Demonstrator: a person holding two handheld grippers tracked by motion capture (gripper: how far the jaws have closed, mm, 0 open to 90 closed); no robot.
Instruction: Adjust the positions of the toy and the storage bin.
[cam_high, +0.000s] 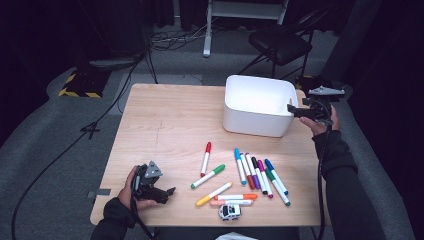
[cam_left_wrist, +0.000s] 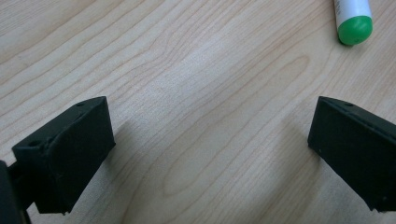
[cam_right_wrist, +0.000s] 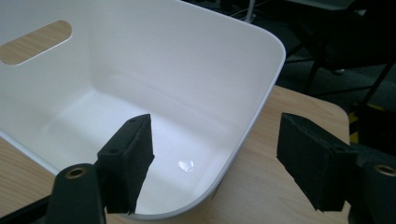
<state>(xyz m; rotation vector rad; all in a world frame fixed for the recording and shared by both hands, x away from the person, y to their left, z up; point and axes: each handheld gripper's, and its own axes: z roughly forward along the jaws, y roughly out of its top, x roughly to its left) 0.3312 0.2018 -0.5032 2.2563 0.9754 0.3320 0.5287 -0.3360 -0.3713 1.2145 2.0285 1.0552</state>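
A white plastic bin (cam_high: 252, 122) stands at the back right of the wooden table (cam_high: 165, 120), with nothing in it. My right gripper (cam_high: 290, 109) is at its right rim, open. In the right gripper view one jaw hangs inside the bin (cam_right_wrist: 140, 56) and the other outside, so the gripper (cam_right_wrist: 215, 140) straddles the corner wall without pressing it. Several markers (cam_high: 260, 175) lie loose in front of the bin, among them a red one (cam_high: 205, 158) and a green one (cam_high: 208, 176). My left gripper (cam_high: 171, 192) rests open at the front left, its jaws (cam_left_wrist: 210, 135) over bare wood, with the green marker's cap (cam_left_wrist: 353, 18) just beyond.
A small white toy car (cam_high: 229, 211) sits near the front edge, below an orange marker (cam_high: 236, 197) and a yellow marker (cam_high: 214, 194). A black folding chair (cam_high: 280, 42) stands behind the table. Cables run across the floor at left.
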